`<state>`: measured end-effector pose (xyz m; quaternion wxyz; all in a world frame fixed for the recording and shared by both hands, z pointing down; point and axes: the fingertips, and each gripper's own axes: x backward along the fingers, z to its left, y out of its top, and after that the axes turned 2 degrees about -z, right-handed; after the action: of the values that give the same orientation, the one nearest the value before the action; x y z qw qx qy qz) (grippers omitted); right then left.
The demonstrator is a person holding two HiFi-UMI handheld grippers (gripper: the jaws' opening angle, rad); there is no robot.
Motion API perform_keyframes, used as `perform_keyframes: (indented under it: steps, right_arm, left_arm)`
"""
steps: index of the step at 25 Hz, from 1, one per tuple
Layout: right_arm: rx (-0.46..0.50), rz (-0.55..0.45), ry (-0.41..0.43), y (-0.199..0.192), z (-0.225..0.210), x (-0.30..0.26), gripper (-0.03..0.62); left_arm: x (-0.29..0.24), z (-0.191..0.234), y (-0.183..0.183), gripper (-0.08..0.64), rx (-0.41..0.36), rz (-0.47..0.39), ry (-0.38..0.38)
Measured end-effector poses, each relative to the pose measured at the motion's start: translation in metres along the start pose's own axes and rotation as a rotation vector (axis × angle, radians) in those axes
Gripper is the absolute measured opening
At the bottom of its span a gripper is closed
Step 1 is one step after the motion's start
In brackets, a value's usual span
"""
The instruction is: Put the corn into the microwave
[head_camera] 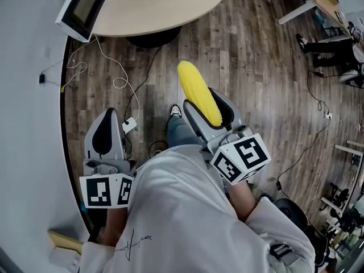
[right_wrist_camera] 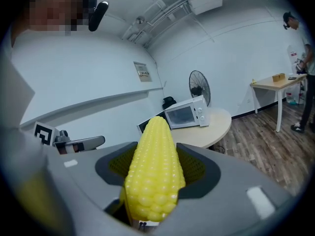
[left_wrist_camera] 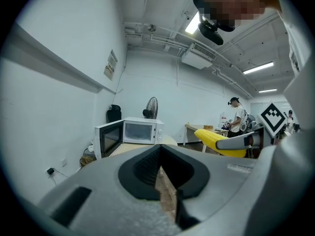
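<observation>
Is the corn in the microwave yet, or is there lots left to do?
Not yet. Done: the corn is picked up, clamped in the right gripper, and the microwave has its door open. In hand: the corn is held out over the floor, well short of the microwave. Left to do: bring it over and set it inside. The left gripper is shut and empty.

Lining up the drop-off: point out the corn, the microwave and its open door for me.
corn (right_wrist_camera: pixel 153 171), right gripper view, middle of the cob.
microwave (left_wrist_camera: pixel 140 131), left gripper view, front of its body.
open door (left_wrist_camera: pixel 109 137), left gripper view, its dark pane.
</observation>
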<state>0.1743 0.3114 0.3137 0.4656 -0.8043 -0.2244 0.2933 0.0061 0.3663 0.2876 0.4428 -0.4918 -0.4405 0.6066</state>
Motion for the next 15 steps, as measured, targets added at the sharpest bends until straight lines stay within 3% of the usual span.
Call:
perform_keyframes:
  steps: [15]
  right_arm:
    - [-0.006,-0.050,0.049,0.061,-0.087,-0.059,0.259]
  left_arm:
    - [-0.118,-0.021,0.031,-0.012,-0.006,-0.036,-0.004]
